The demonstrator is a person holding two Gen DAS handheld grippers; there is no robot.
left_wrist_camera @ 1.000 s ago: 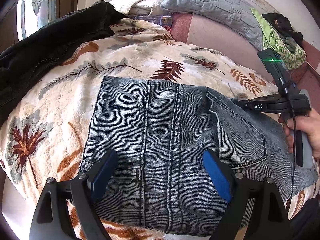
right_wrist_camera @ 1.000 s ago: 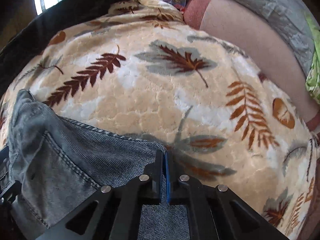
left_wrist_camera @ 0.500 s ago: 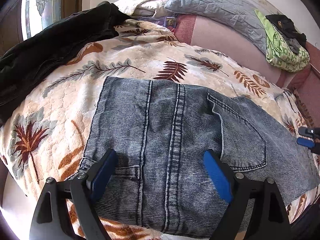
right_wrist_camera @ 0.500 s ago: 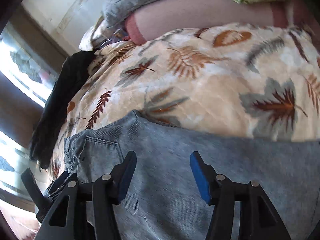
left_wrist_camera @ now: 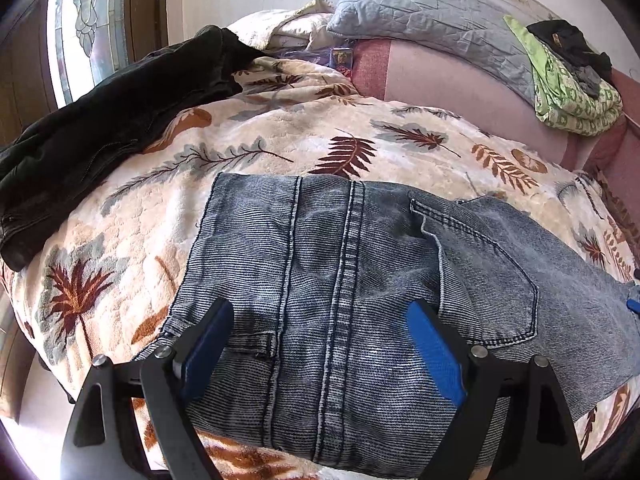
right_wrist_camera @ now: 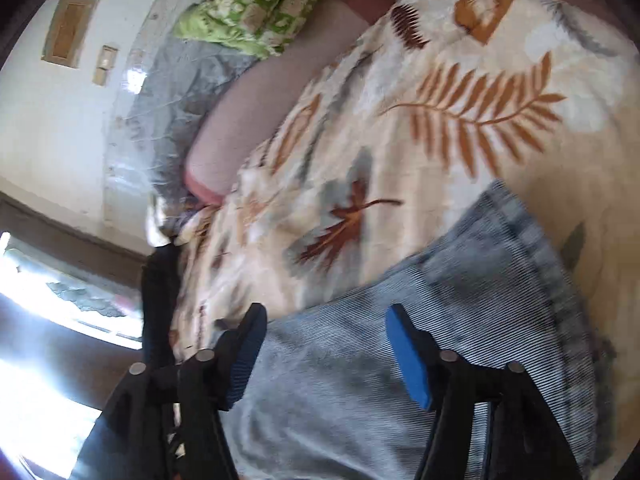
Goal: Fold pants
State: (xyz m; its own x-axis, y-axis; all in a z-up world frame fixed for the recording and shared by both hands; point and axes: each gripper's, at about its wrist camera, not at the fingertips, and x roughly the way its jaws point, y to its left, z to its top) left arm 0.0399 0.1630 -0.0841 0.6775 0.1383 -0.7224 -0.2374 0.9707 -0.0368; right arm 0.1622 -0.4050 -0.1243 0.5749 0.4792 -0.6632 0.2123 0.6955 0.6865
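1. Bed (left_wrist_camera: 280,136): leaf-print blanket (left_wrist_camera: 132,240) spread over it; black garment (left_wrist_camera: 100,132) along the left edge; grey pillow (left_wrist_camera: 432,24) and green patterned cloth (left_wrist_camera: 568,92) at the far side. No writing can be read.
2. Jeans (left_wrist_camera: 340,272): folded flat on the blanket, back pocket uppermost.
3. Left tongs (left_wrist_camera: 320,344): wide apart, holding nothing, poised over the near edge of the jeans, as 1.0 s ago.
4. Right tongs (right_wrist_camera: 324,352): clamped shut on denim 1.0 s ago, now spread wide and empty, over the hem end; view blurred.
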